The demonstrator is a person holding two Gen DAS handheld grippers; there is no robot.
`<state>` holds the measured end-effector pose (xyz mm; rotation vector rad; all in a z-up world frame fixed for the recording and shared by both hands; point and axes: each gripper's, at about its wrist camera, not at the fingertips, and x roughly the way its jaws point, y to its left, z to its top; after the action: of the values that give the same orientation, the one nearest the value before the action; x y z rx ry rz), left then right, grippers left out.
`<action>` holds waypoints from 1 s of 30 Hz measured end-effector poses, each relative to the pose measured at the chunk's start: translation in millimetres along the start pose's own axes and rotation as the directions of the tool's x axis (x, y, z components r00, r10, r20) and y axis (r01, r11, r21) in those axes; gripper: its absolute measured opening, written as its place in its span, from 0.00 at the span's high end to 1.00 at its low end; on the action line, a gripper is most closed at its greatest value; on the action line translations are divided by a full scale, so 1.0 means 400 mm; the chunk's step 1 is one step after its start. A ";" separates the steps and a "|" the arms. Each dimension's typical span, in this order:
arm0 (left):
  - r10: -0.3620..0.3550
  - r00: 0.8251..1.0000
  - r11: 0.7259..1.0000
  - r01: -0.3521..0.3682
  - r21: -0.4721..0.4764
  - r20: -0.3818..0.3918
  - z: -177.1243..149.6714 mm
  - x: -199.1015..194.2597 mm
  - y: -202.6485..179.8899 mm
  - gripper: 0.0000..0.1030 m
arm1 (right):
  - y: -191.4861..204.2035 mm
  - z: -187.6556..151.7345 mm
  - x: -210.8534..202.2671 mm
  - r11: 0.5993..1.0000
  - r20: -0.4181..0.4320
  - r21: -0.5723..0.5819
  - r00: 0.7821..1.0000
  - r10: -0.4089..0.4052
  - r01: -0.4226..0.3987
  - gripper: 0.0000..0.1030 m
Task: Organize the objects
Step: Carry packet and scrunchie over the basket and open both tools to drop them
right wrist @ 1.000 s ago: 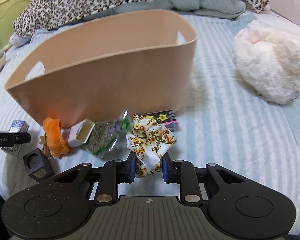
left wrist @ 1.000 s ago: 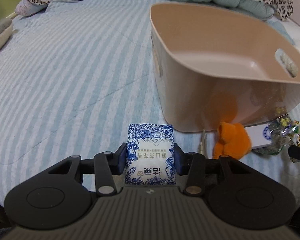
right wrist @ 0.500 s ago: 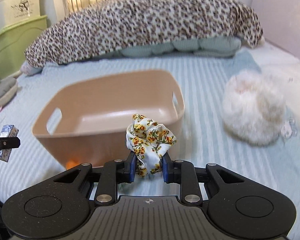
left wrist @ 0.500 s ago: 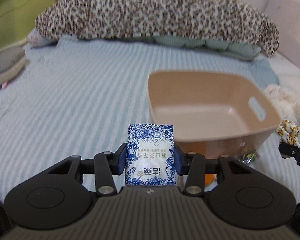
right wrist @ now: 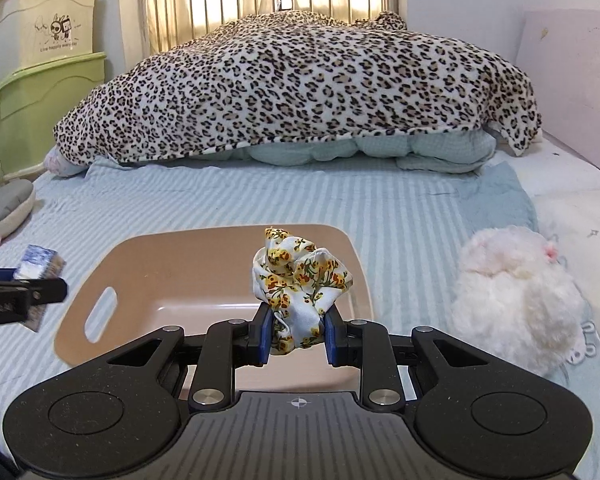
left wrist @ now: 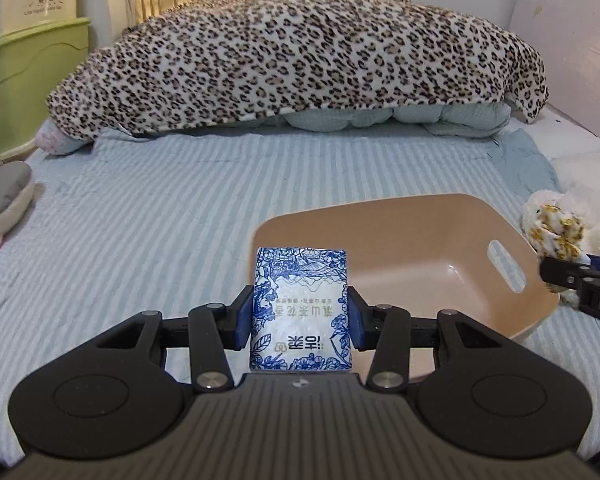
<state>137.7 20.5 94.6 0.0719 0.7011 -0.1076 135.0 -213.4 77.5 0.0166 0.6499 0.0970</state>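
Left wrist view: my left gripper (left wrist: 301,322) is clamped on a blue-patterned packet (left wrist: 300,308), standing upright between the pads. Ahead and to its right sits the tan bin (left wrist: 500,332) on the striped bedspread (left wrist: 140,220); what I can see of its floor looks empty.

Right wrist view: my right gripper (right wrist: 296,334) pinches a floral scrunchie (right wrist: 298,280) directly above the bin's (right wrist: 72,332) near rim. This hand seems nearer the drop. A white fluffy toy (right wrist: 516,300) lies right of the bin.

The bed (right wrist: 400,208) has a tan tub (right wrist: 188,264) past the tongs, a fluffy white toy (right wrist: 516,296) right, a leopard blanket (right wrist: 300,88) far back.
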 end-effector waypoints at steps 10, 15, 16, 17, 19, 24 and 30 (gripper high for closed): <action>0.022 0.992 0.999 -0.016 0.047 -0.126 -0.007 0.171 -0.058 0.54 | 0.032 -0.027 0.140 0.999 -0.142 -0.040 0.990 0.009 -0.015 0.76; 0.036 0.984 0.998 -0.027 0.054 -0.177 -0.023 0.211 -0.061 0.53 | 0.031 -0.054 0.165 0.999 -0.196 -0.041 0.980 0.015 -0.023 0.59; 0.032 0.984 0.998 -0.024 0.051 -0.176 -0.025 0.208 -0.058 0.53 | 0.033 -0.057 0.159 0.999 -0.190 -0.043 0.982 0.015 -0.024 0.58; 0.029 0.985 0.999 -0.021 0.050 -0.170 -0.025 0.202 -0.056 0.52 | 0.035 -0.057 0.150 0.999 -0.180 -0.046 0.983 0.016 -0.024 0.55; 0.032 0.987 0.998 -0.024 0.055 -0.160 -0.020 0.184 -0.054 0.41 | 0.040 -0.050 0.132 0.998 -0.162 -0.062 0.987 0.007 -0.017 0.47; 0.045 0.994 0.998 -0.040 0.049 -0.103 0.000 0.114 -0.043 0.21 | 0.039 -0.034 0.066 0.997 -0.114 -0.074 0.993 0.004 -0.013 0.25; 0.049 0.997 0.998 -0.047 0.045 -0.064 -0.007 0.038 -0.028 0.11 | 0.026 -0.037 -0.006 0.998 -0.094 -0.065 0.996 0.003 -0.009 0.07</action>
<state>146.0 8.7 82.5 0.1346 0.7613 -0.0748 123.1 -203.4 67.7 -0.0491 0.7403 0.1251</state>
